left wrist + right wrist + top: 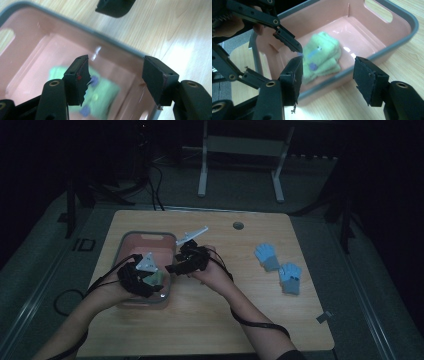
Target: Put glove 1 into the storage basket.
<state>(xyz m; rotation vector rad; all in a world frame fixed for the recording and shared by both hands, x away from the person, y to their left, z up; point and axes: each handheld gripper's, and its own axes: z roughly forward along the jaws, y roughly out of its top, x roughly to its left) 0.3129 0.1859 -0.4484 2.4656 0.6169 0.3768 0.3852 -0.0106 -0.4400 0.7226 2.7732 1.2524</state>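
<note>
Lying under left tongs (115, 75): green gloves (105, 97).

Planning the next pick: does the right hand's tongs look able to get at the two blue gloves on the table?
Probably yes: the blue gloves lie in the open on the table, apart from the bin, and the right tongs are open and empty.

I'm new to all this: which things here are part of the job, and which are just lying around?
In use:
- pink bin
- green gloves lying in the bin
- left gripper, empty
- right gripper, empty

Lying about, for now:
- blue gloves on the table
</note>
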